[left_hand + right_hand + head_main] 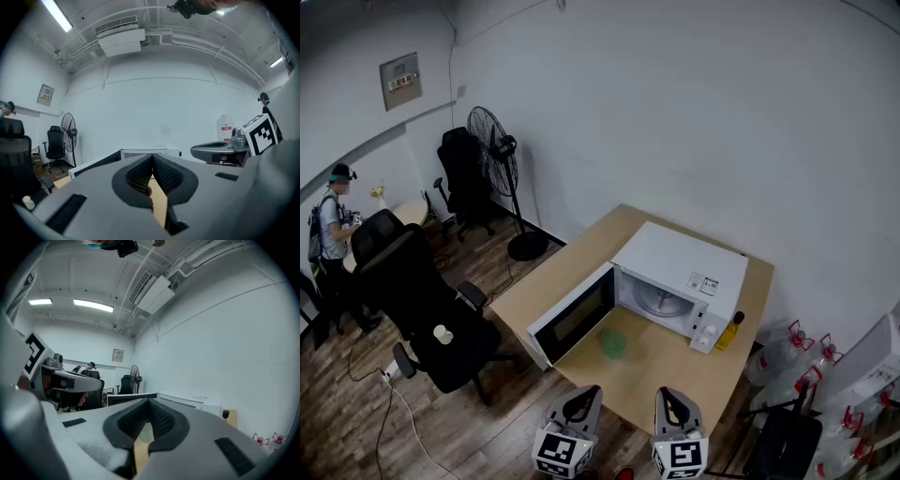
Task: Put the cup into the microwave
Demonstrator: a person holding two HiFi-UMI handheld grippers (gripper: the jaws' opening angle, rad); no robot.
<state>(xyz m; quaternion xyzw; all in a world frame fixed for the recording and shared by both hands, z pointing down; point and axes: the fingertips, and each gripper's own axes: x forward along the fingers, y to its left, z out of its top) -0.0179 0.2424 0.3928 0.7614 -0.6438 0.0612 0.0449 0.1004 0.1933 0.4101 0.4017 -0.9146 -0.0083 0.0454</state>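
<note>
Left gripper point(584, 392) low at the near edge of the table point(581, 264), jaws pressed together at the tips, nothing between them. Right gripper point(672, 394) just beside it on the right, jaws likewise closed and empty. Both aimed about level toward the microwave point(694, 267), well short of it.

Green cup point(613, 345) upright on the bare tabletop, just in front of the microwave's open mouth, outside it and well apart from both grippers; seen pale and blurred past the closed tips in the right gripper view. Door point(574, 316) swung wide to the left, glass turntable point(661, 302) visible inside. Yellow bottle point(730, 330) upright, just beside the microwave's near right corner.

On the far left, a standing fan point(495, 155) against the wall, black office chairs point(427, 305) on the wood floor, and a person point(331, 225) standing by a small round table.
</note>
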